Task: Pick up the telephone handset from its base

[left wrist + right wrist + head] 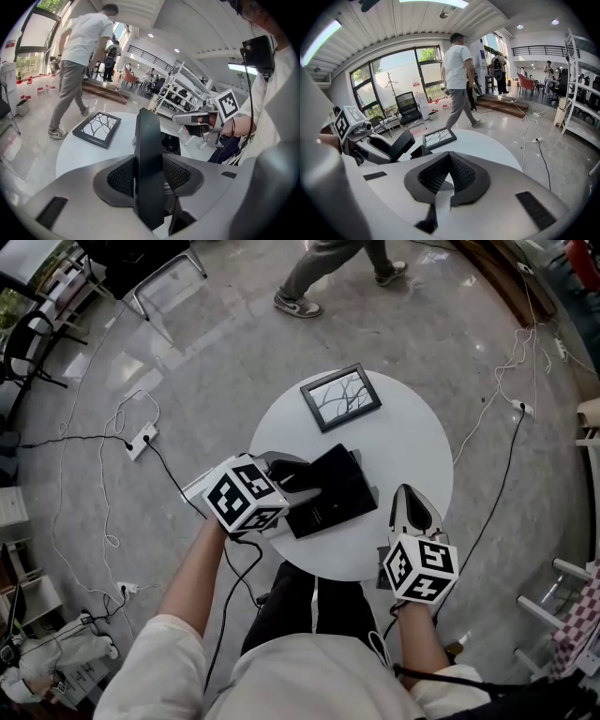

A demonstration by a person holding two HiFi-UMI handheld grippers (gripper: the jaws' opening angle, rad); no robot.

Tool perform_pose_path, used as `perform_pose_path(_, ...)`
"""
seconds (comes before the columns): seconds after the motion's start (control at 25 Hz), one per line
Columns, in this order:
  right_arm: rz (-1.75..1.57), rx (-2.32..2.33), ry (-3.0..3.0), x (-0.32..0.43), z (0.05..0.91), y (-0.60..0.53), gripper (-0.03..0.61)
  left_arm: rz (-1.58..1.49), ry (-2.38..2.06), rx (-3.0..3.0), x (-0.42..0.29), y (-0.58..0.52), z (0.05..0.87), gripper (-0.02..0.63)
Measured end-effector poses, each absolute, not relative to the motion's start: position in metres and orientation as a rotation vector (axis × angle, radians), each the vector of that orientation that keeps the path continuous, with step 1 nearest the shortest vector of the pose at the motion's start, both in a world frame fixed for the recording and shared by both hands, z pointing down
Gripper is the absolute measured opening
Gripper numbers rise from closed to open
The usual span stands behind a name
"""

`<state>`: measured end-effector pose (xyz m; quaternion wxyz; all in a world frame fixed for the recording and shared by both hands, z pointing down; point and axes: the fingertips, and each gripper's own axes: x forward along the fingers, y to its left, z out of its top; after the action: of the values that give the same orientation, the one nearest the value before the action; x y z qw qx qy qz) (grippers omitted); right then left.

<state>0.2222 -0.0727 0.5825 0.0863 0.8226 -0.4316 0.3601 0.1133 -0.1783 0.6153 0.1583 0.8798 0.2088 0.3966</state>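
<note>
Left hand-held gripper clenches the black handset, apparently already lifted off its base just ahead on the surface; right hand-held gripper waits closed, empty.

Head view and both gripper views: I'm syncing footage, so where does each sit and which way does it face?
Head view: on the person's head, looking steeply down at the round table; both forearms show.
Left gripper view: rides the left tongs, facing across the table; handset between them, right forearm beyond.
Right gripper view: rides the right tongs, facing the left tongs.
Shared: the picture frame.
</note>
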Motion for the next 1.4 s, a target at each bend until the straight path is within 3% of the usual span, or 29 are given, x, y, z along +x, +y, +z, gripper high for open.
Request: perform_pose_path(1.4, 0.705, 2.532, -1.49, 0.238, 0.466, -0.14, 0.025, 0.682, 0.046, 2.751, 0.104, -0.21, 0.477, 0.198)
